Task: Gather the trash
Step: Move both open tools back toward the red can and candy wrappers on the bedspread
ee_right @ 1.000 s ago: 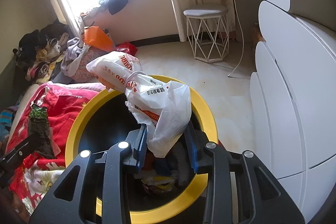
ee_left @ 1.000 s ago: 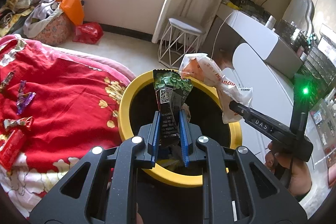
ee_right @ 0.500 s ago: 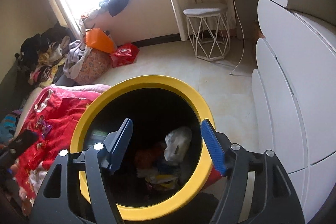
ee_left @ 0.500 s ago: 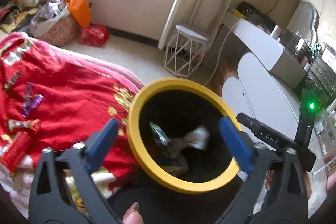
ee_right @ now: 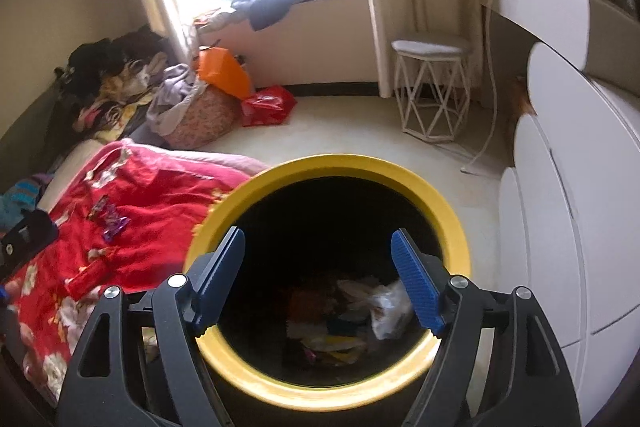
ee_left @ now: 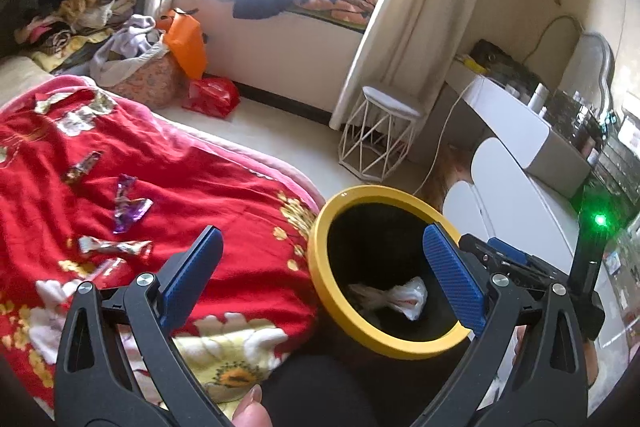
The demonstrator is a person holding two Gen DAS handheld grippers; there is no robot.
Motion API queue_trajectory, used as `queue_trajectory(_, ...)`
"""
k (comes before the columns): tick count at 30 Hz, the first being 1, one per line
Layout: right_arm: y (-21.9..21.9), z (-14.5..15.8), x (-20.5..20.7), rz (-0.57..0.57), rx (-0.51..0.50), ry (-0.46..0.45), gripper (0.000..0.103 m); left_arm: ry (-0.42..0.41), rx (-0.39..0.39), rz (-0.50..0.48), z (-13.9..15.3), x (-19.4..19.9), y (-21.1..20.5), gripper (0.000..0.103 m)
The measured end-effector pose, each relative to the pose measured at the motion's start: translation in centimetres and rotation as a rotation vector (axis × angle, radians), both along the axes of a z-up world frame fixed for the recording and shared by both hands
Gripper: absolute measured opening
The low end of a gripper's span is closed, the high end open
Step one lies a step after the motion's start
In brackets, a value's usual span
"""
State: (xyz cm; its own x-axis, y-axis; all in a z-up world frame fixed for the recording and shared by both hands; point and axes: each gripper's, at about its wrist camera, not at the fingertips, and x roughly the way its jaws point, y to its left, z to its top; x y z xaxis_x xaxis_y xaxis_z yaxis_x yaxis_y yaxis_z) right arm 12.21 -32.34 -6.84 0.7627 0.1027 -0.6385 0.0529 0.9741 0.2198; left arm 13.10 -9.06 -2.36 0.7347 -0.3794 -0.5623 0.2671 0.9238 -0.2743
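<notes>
A black bin with a yellow rim stands by the bed. Inside it lie a white plastic bag and other wrappers. My left gripper hangs wide open above the bin's left edge, nothing between its blue pads. My right gripper is over the bin mouth, its jaws still opening and empty; it also shows at the right of the left wrist view. Several candy wrappers lie on the red blanket.
A white wire stool stands on the floor near the curtain. White rounded cabinets flank the bin on the right. Clothes, an orange bag and a red bag pile up under the window.
Both grippers opened and let go: the green wrapper and the white bag fell into the bin. Both views have since pulled up and back, the left one swinging toward the bed.
</notes>
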Motion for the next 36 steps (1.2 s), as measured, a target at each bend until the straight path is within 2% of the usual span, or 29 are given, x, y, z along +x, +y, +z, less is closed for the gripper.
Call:
queue_trajectory(10,5.3,2.1,0.5,0.114,-0.009,-0.047,0.074,-0.024,0.0,0.066,1.2,-0.5,4.2,0.092)
queue_trajectory(18,9.6,2.2,1.4,0.21,0.002,-0.023,0.074,-0.056,-0.001,0.158,1.8,-1.3,9.0,0.092)
queue_trajectory(36,18.8,2.4,2.8,0.398,-0.034,-0.009,0.074,-0.026,-0.036,0.319,0.3,-2.3,17.9,0.092)
